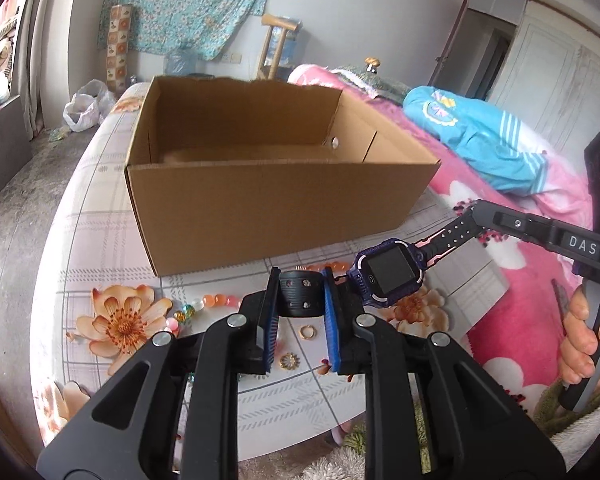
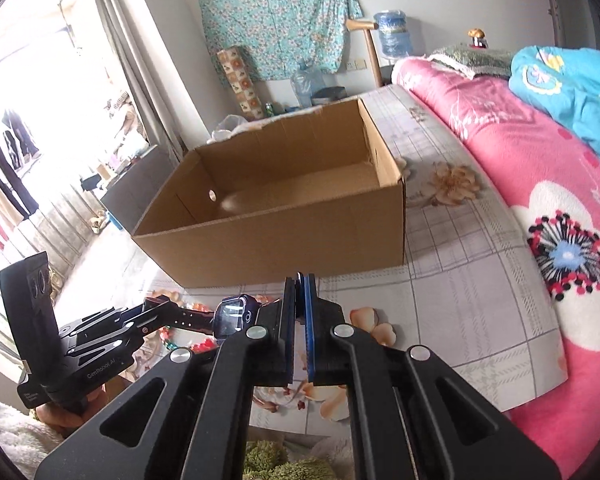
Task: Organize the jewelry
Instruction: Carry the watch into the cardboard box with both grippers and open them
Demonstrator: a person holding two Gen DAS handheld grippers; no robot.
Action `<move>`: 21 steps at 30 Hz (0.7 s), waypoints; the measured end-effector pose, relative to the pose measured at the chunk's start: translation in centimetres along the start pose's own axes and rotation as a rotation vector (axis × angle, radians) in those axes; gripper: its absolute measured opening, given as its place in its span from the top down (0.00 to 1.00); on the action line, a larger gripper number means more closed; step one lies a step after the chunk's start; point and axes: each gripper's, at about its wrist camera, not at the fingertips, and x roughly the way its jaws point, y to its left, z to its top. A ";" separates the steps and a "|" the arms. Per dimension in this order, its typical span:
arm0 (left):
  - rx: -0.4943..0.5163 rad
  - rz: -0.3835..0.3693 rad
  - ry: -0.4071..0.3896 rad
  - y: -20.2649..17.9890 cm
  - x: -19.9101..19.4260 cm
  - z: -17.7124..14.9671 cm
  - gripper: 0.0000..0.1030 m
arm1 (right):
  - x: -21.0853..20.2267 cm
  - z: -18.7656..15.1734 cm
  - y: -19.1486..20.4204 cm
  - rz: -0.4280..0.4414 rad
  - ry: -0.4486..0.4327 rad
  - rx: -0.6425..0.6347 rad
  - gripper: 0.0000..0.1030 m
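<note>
A purple-and-black smartwatch (image 1: 388, 272) hangs stretched between both grippers, just above the flowered sheet. My left gripper (image 1: 301, 274) is shut on one black strap end, the strap curled between its blue pads. My right gripper (image 1: 474, 210) comes in from the right and pinches the far strap end. In the right wrist view the right gripper (image 2: 299, 280) has its pads pressed together, with the watch (image 2: 234, 314) to its left and the left gripper (image 2: 156, 304) beyond. Under the watch lie a gold ring (image 1: 307, 332), a gold flower-shaped piece (image 1: 289, 360) and orange beads (image 1: 220, 300).
An open, empty cardboard box (image 1: 260, 200) stands just behind the jewelry on the sheet. A pink flowered blanket (image 1: 520, 300) and a blue jacket (image 1: 480, 140) lie to the right. A person's hand (image 1: 580, 340) grips the right tool's handle. The bed edge drops to the floor on the left.
</note>
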 end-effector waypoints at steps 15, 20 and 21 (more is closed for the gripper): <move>-0.013 0.056 0.092 4.7 6.2 16.0 0.82 | 8.2 14.8 1.1 0.030 -0.019 -0.139 0.96; 0.049 0.158 0.248 6.1 13.2 19.2 0.81 | 15.9 18.0 0.6 -0.070 0.112 -0.177 0.96; 0.069 0.183 0.262 6.2 14.2 19.8 0.81 | 16.8 18.2 0.8 -0.095 0.123 -0.196 0.96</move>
